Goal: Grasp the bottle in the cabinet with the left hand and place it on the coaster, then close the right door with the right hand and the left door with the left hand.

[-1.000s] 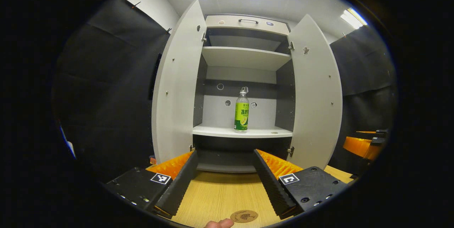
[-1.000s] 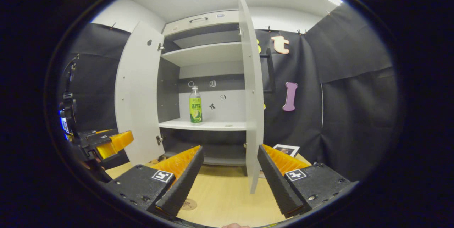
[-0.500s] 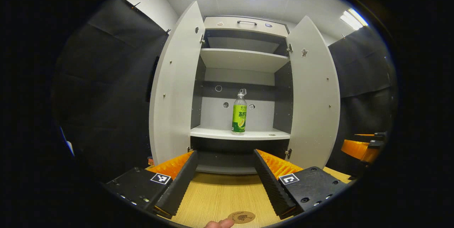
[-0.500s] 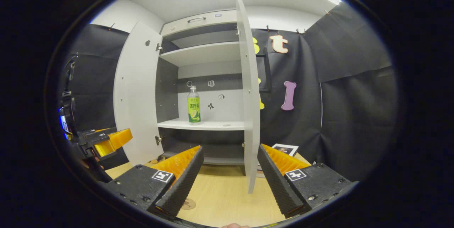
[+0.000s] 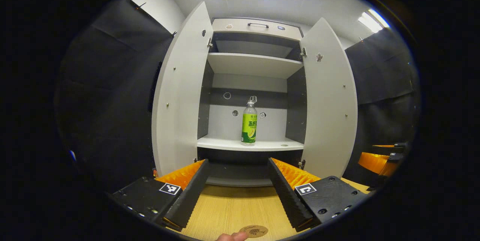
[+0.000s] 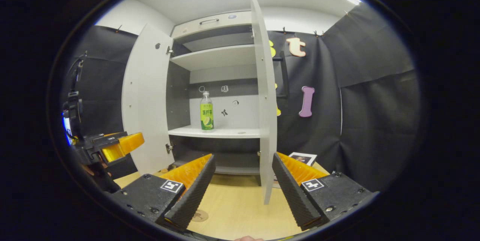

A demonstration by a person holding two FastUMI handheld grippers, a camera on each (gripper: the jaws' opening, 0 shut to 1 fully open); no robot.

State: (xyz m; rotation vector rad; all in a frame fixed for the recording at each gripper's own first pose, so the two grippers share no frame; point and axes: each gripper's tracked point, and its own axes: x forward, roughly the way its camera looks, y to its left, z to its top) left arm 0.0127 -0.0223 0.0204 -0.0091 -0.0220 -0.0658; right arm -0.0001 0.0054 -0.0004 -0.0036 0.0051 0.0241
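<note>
A clear bottle (image 5: 249,125) with a green label stands upright on the middle shelf of the white cabinet (image 5: 255,65), whose two doors both hang open. In the right gripper view the bottle (image 6: 206,112) sits left of the right door's edge (image 6: 264,121). My left gripper (image 5: 237,192) is open, low over the wooden table and well short of the shelf. A round brown coaster (image 5: 254,231) lies on the table just below its fingers. My right gripper (image 6: 243,192) is open too, close to the right door's lower edge. The left gripper (image 6: 112,147) appears at the far left of that view.
The left door (image 5: 180,95) and right door (image 5: 328,98) flank the opening. A top shelf (image 5: 251,63) is bare. A small card (image 6: 302,157) lies on the table by the booth's cloth wall. A fingertip (image 5: 231,236) pokes in at the bottom.
The left gripper has risen a little: the cabinet and bottle sit lower in its view and the coaster has slipped toward the bottom edge. The right gripper has barely moved.
</note>
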